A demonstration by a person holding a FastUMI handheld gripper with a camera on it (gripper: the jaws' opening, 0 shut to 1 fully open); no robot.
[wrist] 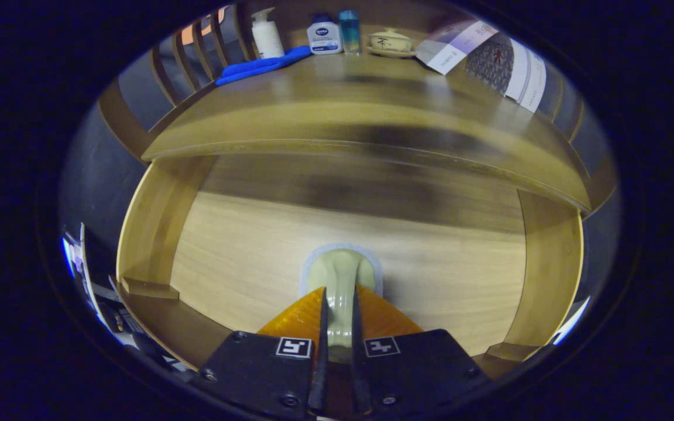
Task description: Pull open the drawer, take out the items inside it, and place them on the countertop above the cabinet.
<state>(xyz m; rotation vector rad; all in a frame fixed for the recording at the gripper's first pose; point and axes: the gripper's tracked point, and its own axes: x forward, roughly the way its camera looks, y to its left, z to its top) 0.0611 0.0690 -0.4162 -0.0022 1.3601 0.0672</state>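
Note:
My gripper (337, 318) is shut on the handle of a pale green ceramic spoon (340, 270). The spoon's bowl sticks out just ahead of the fingertips, over the wooden floor of the pulled-out drawer (237, 251). I cannot tell whether the spoon rests on the drawer floor or hangs just above it. No other item shows on the drawer floor around the spoon. Beyond the drawer, the cabinet's wooden countertop (348, 93) stretches away above the drawer opening.
At the countertop's back stand a white pump bottle (267, 34), a white-and-blue bottle (323, 36), a small blue bottle (349, 30) and a lidded cup on a saucer (391, 42). A blue cloth (261, 64) lies to their left, printed leaflets (489, 55) to their right.

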